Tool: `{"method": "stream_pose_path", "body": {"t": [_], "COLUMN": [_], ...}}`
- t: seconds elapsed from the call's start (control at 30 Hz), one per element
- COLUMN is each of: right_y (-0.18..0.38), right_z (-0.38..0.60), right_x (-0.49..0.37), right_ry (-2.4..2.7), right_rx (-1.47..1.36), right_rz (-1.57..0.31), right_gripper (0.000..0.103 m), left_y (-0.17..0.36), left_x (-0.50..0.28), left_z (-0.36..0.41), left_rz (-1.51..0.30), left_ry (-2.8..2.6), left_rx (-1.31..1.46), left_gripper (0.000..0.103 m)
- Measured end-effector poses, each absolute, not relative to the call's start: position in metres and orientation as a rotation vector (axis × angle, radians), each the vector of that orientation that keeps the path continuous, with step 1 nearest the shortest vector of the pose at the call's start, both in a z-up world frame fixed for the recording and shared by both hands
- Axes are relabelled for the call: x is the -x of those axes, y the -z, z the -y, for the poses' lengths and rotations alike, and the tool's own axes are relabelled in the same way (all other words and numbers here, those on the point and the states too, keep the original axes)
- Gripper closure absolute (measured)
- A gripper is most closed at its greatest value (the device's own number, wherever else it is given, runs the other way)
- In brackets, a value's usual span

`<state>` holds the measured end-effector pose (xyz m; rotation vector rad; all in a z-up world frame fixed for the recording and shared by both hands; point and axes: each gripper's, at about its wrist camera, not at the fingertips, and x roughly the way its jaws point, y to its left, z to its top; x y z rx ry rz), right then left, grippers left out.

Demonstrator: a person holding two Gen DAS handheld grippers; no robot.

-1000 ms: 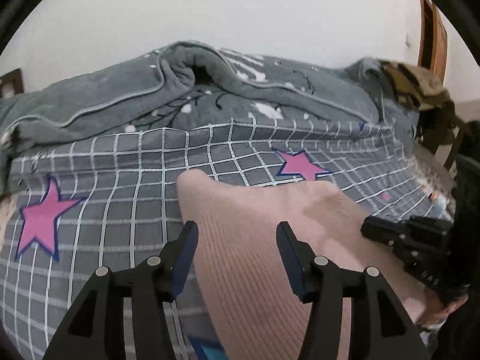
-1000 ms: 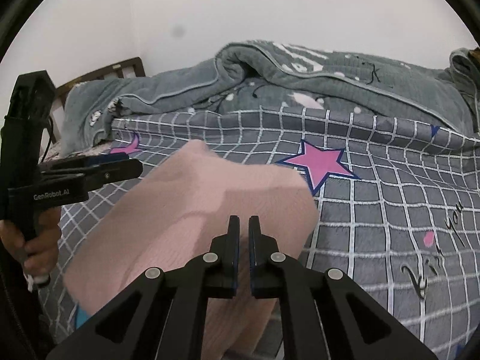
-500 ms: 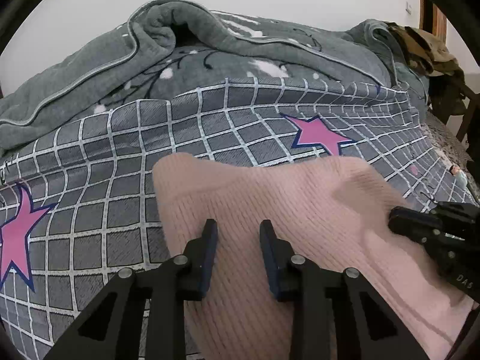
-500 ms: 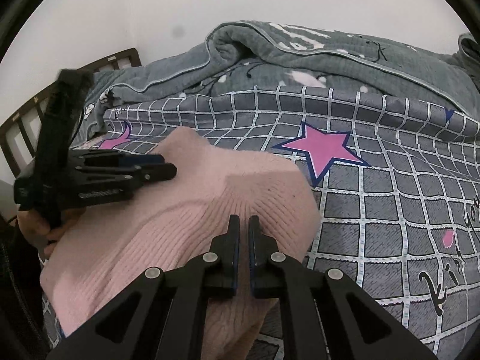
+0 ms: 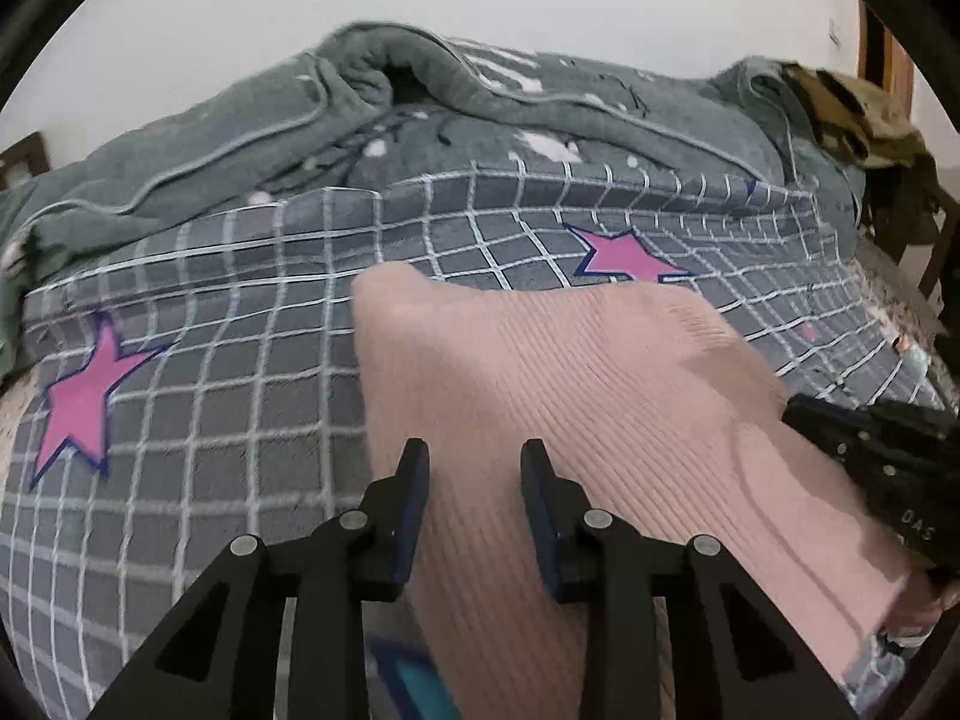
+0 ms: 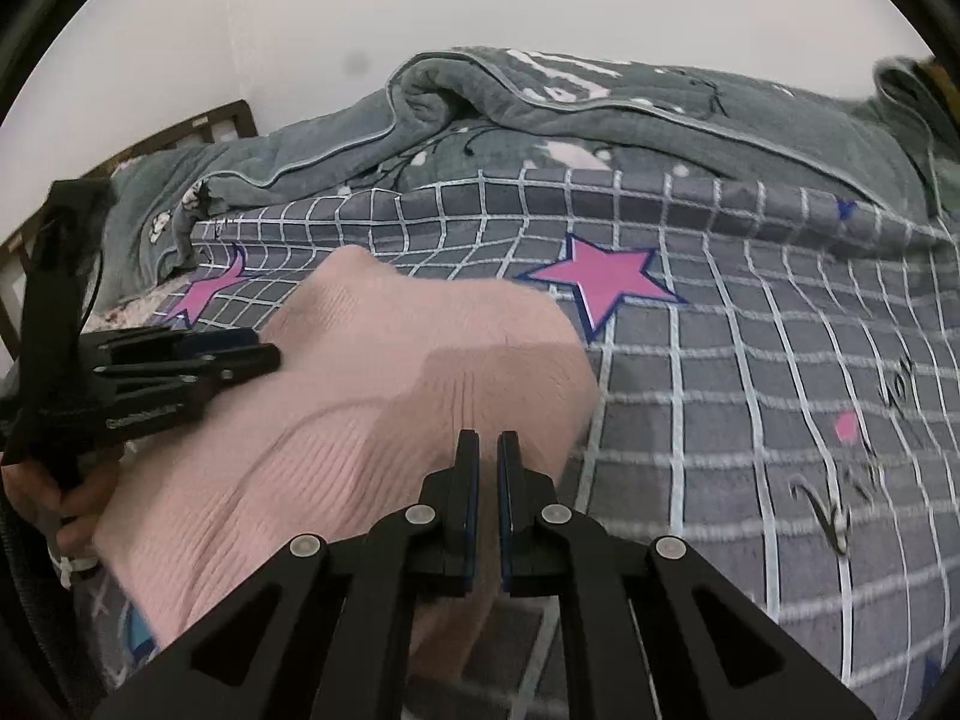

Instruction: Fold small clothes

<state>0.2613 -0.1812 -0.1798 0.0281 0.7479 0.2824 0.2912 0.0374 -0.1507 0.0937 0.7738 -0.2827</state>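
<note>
A pink ribbed knit garment (image 5: 570, 396) lies folded on the grey checked bedsheet (image 5: 240, 360); it also shows in the right wrist view (image 6: 372, 396). My left gripper (image 5: 474, 462) is open, its fingers apart over the garment's near left part, holding nothing. It appears at the left of the right wrist view (image 6: 240, 354). My right gripper (image 6: 487, 450) has its jaws nearly together over the garment's near right part; whether fabric is pinched between them is not visible. It appears at the right edge of the left wrist view (image 5: 840, 426).
A rumpled grey blanket (image 5: 480, 120) is heaped along the far side of the bed. Pink stars (image 6: 600, 282) mark the sheet. A dark wooden headboard (image 6: 180, 132) stands at the left, a chair with brown clothes (image 5: 852, 102) at the right.
My left gripper closed partway, then opened wider and drew back a little over the garment. My right gripper stayed nearly shut in place.
</note>
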Motion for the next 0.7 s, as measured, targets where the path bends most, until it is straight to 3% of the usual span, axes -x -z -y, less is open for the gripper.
{"method": "stream_pose_path", "body": {"t": [0.33,0.4,0.47,0.53,0.6,0.7], "right_y": [0.15,0.139,0.129,0.117,0.107,0.091], "right_z": [0.186,0.186,0.186,0.186,0.187,0.191], "right_x": [-0.195,-0.175,-0.16,-0.142,-0.129,-0.109], "right_ry": [-0.222,-0.217,-0.199,-0.18,-0.164,-0.139], "right_rx": [-0.024,-0.046,-0.045,-0.039,-0.04,-0.048], "right_rz": [-0.77,-0.757,-0.745,-0.725,-0.718,-0.71], "right_gripper": [0.095,0.089,0.072,0.063,0.058,0.05], "left_y": [0.142,0.137,0.129,0.118,0.105,0.088], "left_x": [-0.195,-0.18,-0.166,-0.151,-0.134,-0.111], "left_z": [-0.045,-0.048,-0.05,-0.052,-0.051,-0.048], "left_rz": [-0.794,-0.799,-0.799,-0.787,-0.756,-0.707], "left_ry": [0.281,0.258,0.218,0.191,0.166,0.139], "left_rx": [0.029,0.049,0.053,0.058,0.055,0.032], "left_gripper": [0.068,0.068,0.064,0.06,0.037,0.032]}}
